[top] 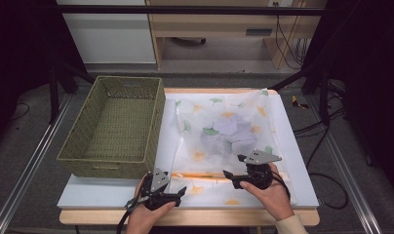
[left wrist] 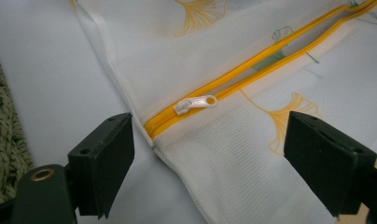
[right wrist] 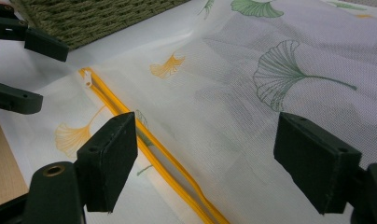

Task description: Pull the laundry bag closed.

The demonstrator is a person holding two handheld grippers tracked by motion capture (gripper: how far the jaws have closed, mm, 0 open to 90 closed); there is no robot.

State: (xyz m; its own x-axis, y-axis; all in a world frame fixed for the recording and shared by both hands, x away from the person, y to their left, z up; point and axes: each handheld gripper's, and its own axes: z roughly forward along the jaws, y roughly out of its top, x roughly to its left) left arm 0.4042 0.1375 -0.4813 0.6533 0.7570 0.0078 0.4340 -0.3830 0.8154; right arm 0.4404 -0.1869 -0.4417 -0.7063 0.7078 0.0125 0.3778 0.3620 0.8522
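A white table top [top: 302, 170] fills the work area, with dark frame posts and a wooden cabinet behind it. On it lies a translucent mesh laundry bag [top: 224, 131] printed with green and yellow ginkgo leaves, something greyish showing faintly through its middle. Its yellow zipper [left wrist: 270, 58] runs along the near edge, partly parted toward the right, and the white zipper pull [left wrist: 196, 103] rests at the left end of the track.

In the left gripper view that pull lies just ahead of the left gripper [left wrist: 210, 154], about midway between its jaws, which stand wide apart with nothing pressed between them. The right gripper [right wrist: 205, 163] also has wide jaws that hold nothing; the zipper track passes close to the jaw on the left of its view, and the mesh spreads ahead toward the other jaw. Neither jaw pair touches the bag as far as can be seen.

The step in hand looks like the approach to working the zipper. The next move would call for the left gripper to close on the small flat pull while the right steadies the fabric beside the track.

To the left of the bag, well clear of both grippers, stands an empty green woven basket [top: 151, 141].
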